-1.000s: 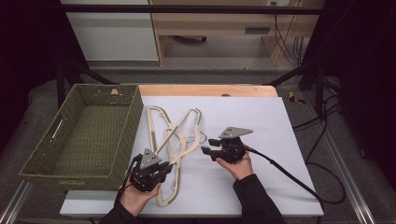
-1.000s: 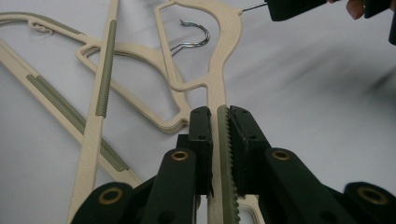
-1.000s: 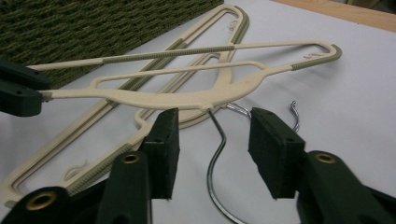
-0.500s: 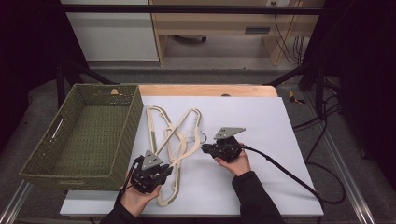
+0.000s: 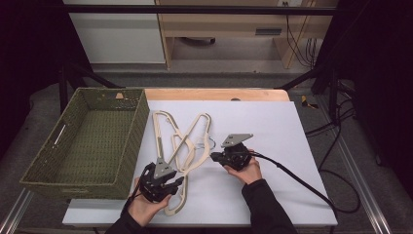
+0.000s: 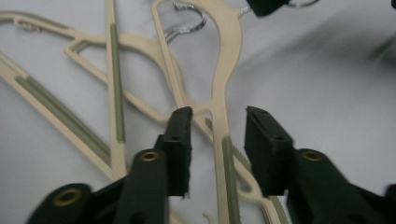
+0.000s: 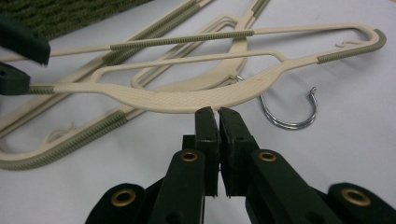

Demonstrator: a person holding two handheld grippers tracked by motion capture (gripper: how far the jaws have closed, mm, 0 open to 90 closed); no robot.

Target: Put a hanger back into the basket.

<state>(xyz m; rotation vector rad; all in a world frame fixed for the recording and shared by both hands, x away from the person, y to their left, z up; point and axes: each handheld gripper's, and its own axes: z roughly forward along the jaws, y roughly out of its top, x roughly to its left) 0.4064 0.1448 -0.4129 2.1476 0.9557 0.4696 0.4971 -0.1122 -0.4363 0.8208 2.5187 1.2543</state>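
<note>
while a tangle of cream hangers [image 5: 180, 146] lies on the white tabletop [image 5: 272, 126] just beside the green woven basket [image 5: 87, 141], a person works both hand-held claws into the pile from its near side. the right claw [image 5: 215, 156] sits at the right edge of the pile, its jaws pressed together on the neck of the top hanger [image 7: 187, 100], right where the chrome hook [image 7: 289, 114] leaves the plastic; in the right gripper view the hanger's broad shoulder runs crosswise just past the jaw tips, the hook curling off to one side on the tabletop. whether the jaws pinch the wire stem itself or a bare stub of plastic is too small to tell. the left claw [image 5: 179, 181] waits at the near end of the pile, jaws spread wide, and in the left gripper view one slim hanger arm [image 6: 223, 140] with a grey ribbed strip runs straight up between them, apart from both pads. that is the relation the next move seems to turn on: the arm's long axis lies along the left claw's line of sight, squarely in the gap, so a plain squeeze should catch it. the basket stands to the left of the pile, nearer the left claw than the right, and looks the likely destination.
</note>
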